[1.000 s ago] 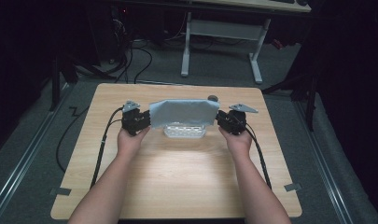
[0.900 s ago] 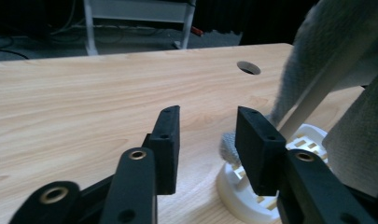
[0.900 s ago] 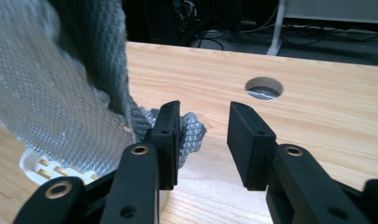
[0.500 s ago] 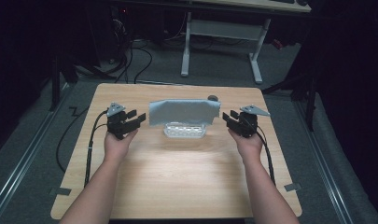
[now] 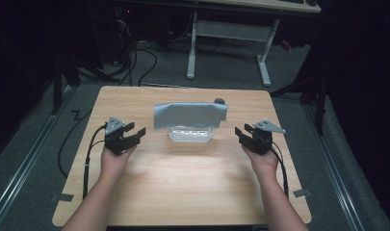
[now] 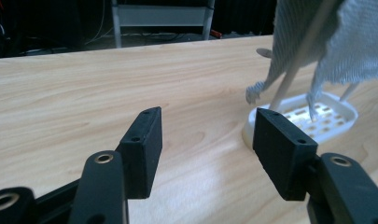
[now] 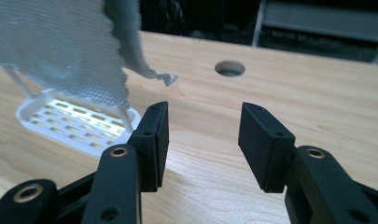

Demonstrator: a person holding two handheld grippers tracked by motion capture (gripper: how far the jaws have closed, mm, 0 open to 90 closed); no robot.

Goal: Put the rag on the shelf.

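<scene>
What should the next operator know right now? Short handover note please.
Left gripper: open, nothing between the jaws, which have just been opening; left of the rack.
Right gripper: open, empty, jaws also just opening; right of the rack.
Grey cloth: draped over the small white rack mid-table, spread out, touched by neither gripper.
Done: cloth appears hung and released.
Left: probably nothing on the cloth; check it hangs evenly, one corner trails low toward the table.

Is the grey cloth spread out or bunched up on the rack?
Spread: the grey cloth hangs flat like a sheet over the white rack, its corners dangling.
</scene>
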